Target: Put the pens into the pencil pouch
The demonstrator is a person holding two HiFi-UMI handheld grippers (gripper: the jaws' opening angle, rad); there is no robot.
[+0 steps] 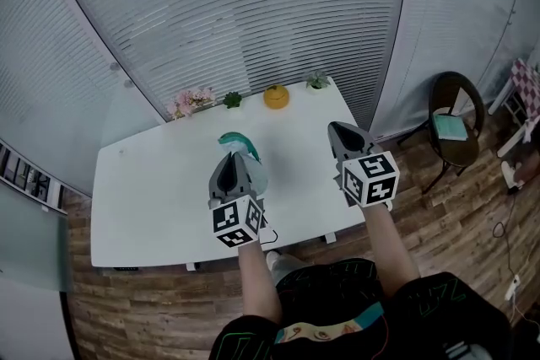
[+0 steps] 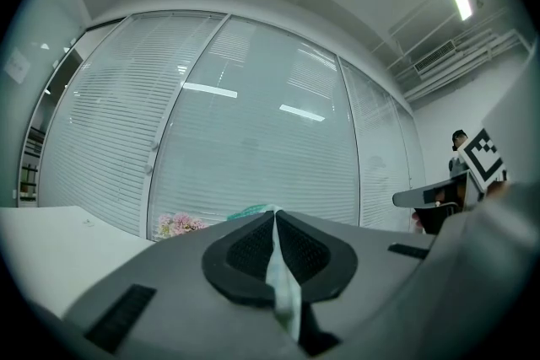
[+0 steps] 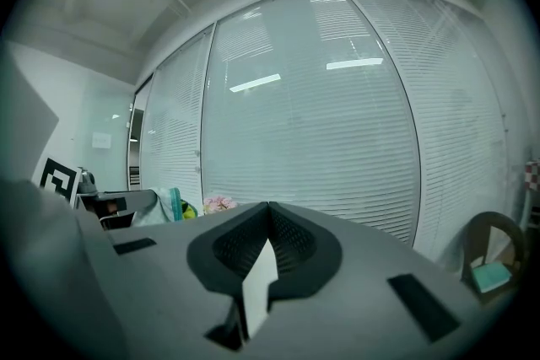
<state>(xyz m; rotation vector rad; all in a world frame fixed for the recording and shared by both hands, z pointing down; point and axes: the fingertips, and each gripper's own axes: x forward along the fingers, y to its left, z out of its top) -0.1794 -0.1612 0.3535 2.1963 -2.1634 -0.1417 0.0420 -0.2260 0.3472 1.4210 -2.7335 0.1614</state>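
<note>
Your left claw point(image 1: 232, 158), at centre frame above the desk point(image 1: 152, 190), is pinched tight on a fold of the pencil pouch point(image 1: 239, 141). The claw body hides most of the pouch. Your right claw point(image 1: 339, 129) is closed. A white sliver point(image 3: 260, 282) in its seam cannot be identified.

No words, numbers or brand names are showing clearly enough to read. Only black-and-white square markers are showing, low in the head view, on the cube point(image 1: 235, 221) of the left gripper point(image 1: 231, 156) and on that of the right gripper point(image 1: 334, 127).
</note>
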